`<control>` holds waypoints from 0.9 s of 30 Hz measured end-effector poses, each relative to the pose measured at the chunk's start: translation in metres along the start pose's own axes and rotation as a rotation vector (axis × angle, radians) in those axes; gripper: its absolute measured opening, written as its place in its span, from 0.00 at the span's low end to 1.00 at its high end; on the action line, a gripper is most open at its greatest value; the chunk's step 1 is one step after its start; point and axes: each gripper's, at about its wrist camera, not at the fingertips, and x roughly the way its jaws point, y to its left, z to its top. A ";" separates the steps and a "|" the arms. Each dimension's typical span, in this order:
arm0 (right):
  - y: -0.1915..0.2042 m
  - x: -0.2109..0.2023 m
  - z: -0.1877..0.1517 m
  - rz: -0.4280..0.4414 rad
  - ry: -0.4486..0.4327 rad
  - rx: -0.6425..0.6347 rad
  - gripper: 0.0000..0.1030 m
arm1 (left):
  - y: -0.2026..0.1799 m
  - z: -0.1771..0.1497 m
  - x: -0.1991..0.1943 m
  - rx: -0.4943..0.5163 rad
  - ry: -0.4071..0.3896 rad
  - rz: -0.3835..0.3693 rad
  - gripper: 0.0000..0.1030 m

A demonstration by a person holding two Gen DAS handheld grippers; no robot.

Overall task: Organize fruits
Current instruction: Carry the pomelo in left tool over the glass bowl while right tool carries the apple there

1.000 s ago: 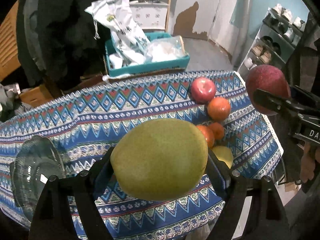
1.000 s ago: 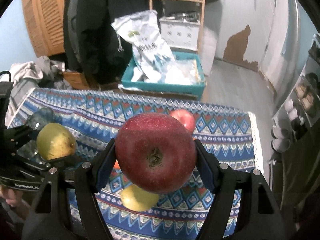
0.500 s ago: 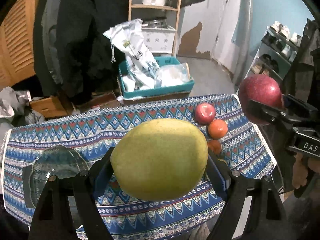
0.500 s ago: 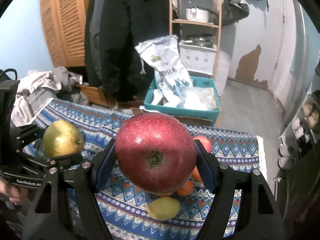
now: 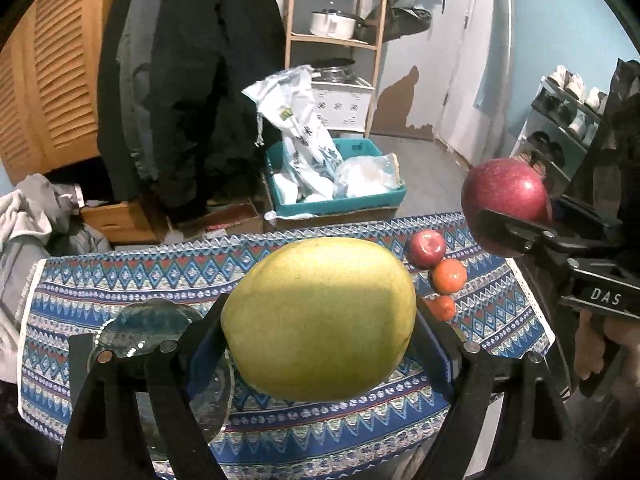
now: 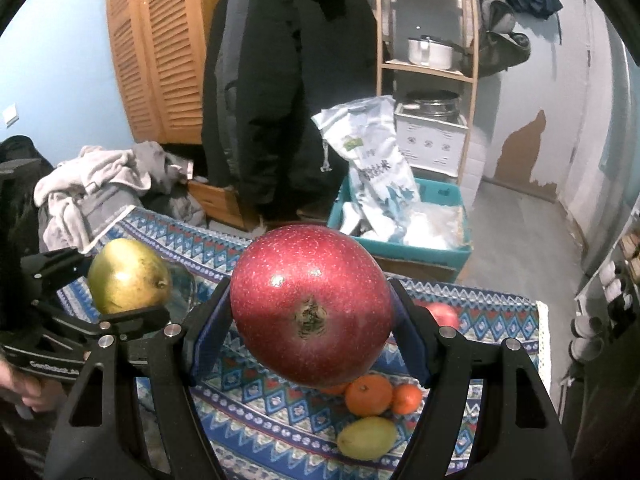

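Note:
My left gripper [image 5: 320, 328] is shut on a large yellow-green pear [image 5: 320, 316] and holds it high above the patterned tablecloth [image 5: 120, 280]. My right gripper [image 6: 312, 320] is shut on a big red apple [image 6: 312, 304], also held high; it shows at the right of the left wrist view [image 5: 506, 196]. The pear shows in the right wrist view [image 6: 128, 276]. A clear glass bowl [image 5: 148, 324] sits on the table's left, below my left gripper. On the table's right lie a small red apple [image 5: 427, 242], two oranges [image 5: 449, 276], and a small yellow pear [image 6: 366, 438].
Behind the table stand a teal crate [image 5: 336, 204] with white bags, a wooden shelf [image 5: 336, 40] with pots, a hanging black coat [image 5: 192, 80] and a pile of clothes [image 5: 24, 224]. A shoe rack [image 5: 560, 128] stands at the right.
Both grippers have risen and pulled back with their fruit; the table and the fruit on it look smaller and lower. Both grips are unchanged.

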 end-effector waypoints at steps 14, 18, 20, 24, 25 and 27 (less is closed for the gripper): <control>0.049 0.036 0.016 0.080 0.035 -0.044 0.72 | 0.058 -0.010 -0.011 -0.079 -0.005 0.041 0.83; 0.068 0.055 0.018 0.113 0.057 -0.060 0.72 | 0.078 -0.016 -0.012 -0.111 -0.002 0.059 0.83; 0.077 0.064 0.019 0.131 0.068 -0.067 0.72 | 0.088 -0.020 -0.012 -0.129 0.001 0.070 0.83; 0.099 0.086 0.023 0.168 0.093 -0.083 0.72 | 0.110 -0.027 -0.011 -0.166 0.007 0.089 0.83; 0.104 0.091 0.024 0.178 0.097 -0.088 0.72 | 0.116 -0.030 -0.010 -0.174 0.009 0.097 0.83; 0.114 0.099 0.026 0.195 0.104 -0.097 0.72 | 0.125 -0.034 -0.010 -0.188 0.014 0.109 0.83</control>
